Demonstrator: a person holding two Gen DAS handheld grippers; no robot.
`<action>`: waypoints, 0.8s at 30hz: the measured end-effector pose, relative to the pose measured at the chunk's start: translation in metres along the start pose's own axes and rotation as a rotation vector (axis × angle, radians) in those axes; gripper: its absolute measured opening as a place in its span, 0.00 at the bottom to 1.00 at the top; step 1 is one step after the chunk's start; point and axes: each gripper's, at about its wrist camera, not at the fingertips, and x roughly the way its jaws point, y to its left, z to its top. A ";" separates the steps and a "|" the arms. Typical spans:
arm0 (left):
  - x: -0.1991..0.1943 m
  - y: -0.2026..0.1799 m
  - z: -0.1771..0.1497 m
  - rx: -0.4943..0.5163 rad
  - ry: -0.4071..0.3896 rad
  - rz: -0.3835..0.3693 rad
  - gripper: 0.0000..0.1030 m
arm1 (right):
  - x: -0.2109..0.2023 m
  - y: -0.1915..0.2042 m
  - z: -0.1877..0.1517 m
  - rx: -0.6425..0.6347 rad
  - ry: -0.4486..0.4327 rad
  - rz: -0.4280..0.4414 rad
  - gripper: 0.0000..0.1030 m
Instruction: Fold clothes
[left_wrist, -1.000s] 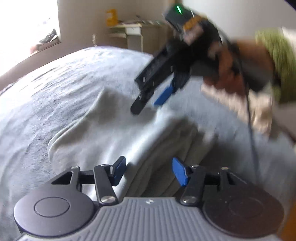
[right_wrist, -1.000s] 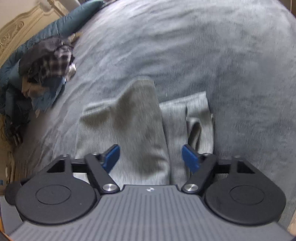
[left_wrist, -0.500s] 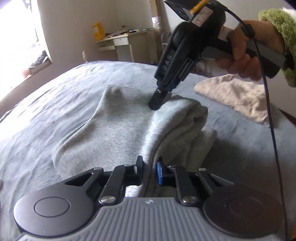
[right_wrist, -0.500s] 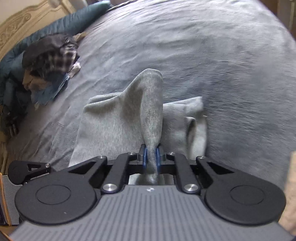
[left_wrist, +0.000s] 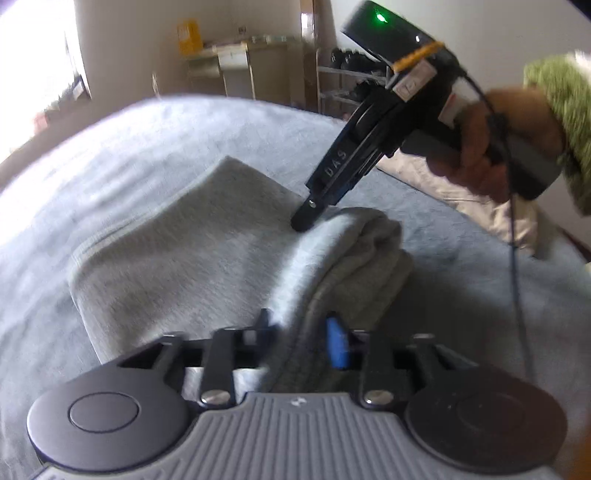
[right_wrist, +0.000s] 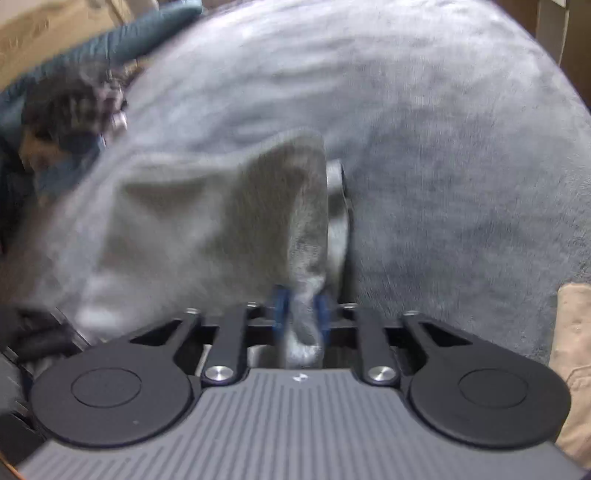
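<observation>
A grey garment (left_wrist: 177, 258) lies partly folded on the blue-grey bed cover (left_wrist: 110, 147). A raised ridge of its cloth runs between my two grippers. My left gripper (left_wrist: 301, 334) has its jaws opening, and the fold lies loosely in the wide gap between them. My right gripper (left_wrist: 306, 218), held by a hand (left_wrist: 491, 147) in a green sleeve, points down onto the far end of the ridge. In the right wrist view the right gripper (right_wrist: 301, 314) still has a bunch of the grey garment (right_wrist: 177, 229) between its blue pads while its jaws are opening.
A beige garment (left_wrist: 480, 206) lies on the bed behind the right hand. In the right wrist view a pile of dark clothes (right_wrist: 70, 110) and a teal cover (right_wrist: 147, 33) sit at the bed's far left. A desk (left_wrist: 236, 62) stands by the wall.
Both grippers came down open onto the garment, shut on its fold and pulled up a ridge. Now both sets of jaws stand wider, the left much more so.
</observation>
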 end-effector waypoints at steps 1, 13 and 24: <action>-0.006 0.003 0.004 -0.029 0.013 -0.019 0.49 | 0.002 -0.006 -0.002 0.023 0.010 0.003 0.33; -0.002 0.058 -0.007 -0.482 0.072 0.055 0.22 | -0.036 0.062 0.035 -0.219 -0.239 0.011 0.29; 0.008 0.034 -0.029 -0.459 -0.002 0.108 0.22 | -0.014 0.064 0.047 -0.200 -0.274 -0.098 0.18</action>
